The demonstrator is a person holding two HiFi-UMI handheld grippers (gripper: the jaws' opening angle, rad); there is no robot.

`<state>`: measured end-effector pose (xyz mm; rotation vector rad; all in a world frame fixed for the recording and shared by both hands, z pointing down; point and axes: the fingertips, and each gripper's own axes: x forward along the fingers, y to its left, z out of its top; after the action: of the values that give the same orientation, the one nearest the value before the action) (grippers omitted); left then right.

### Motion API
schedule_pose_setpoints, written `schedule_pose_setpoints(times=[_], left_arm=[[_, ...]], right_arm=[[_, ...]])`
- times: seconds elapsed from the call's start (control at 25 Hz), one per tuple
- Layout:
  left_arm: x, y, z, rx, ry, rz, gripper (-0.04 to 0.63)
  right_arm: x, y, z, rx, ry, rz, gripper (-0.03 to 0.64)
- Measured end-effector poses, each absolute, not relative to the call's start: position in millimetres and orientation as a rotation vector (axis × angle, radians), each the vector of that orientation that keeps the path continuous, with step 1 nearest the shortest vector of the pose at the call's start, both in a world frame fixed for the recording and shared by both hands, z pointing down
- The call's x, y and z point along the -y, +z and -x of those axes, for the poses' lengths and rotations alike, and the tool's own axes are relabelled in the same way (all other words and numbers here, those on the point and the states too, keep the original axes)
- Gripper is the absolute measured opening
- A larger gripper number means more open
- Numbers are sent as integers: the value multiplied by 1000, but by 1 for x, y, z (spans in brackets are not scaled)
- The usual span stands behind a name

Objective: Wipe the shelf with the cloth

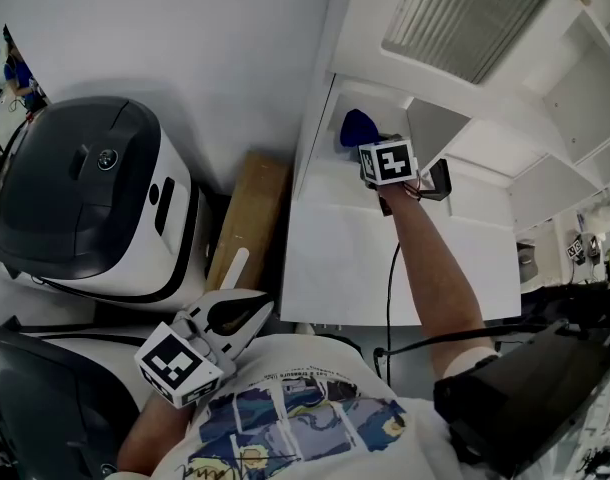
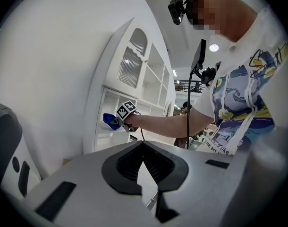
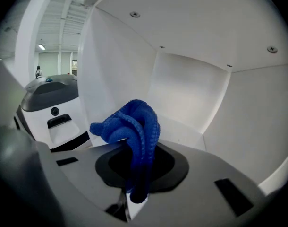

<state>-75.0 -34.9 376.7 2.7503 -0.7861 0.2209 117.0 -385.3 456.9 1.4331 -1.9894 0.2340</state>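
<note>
Inside the shelf (image 3: 191, 93), right gripper (image 3: 131, 195) fingers pinching blue cloth (image 3: 130, 126), left gripper (image 2: 143, 176) fingers pressed together

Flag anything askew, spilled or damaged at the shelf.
Nothing spilled or damaged. One oddity: the blue terry cloth sits wadded in the right hand-held gripper inside the white shelf compartment, not spread flat for wiping.

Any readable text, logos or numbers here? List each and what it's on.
"real art like" (roughly; blurred): print on the T-shirt, left gripper view.
Round badge on the machine: too small to read.
Marker cubes: patterns only, no letters.
</note>
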Motion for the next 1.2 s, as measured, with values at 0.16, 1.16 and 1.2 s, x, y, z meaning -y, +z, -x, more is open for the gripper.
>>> schedule_pose_setpoints(times=[0.16, 1.16, 1.2], left_arm=[[32, 377, 78, 802, 217, -2744, 12], [37, 384, 48, 698, 259, -2748, 11], [37, 384, 46, 691, 264, -2751, 11]], right_arm=[[377, 454, -81, 2059, 221, -1369, 64], [362, 481, -141, 2022, 279, -1448, 64], [361, 480, -149, 2011, 281, -1462, 64]])
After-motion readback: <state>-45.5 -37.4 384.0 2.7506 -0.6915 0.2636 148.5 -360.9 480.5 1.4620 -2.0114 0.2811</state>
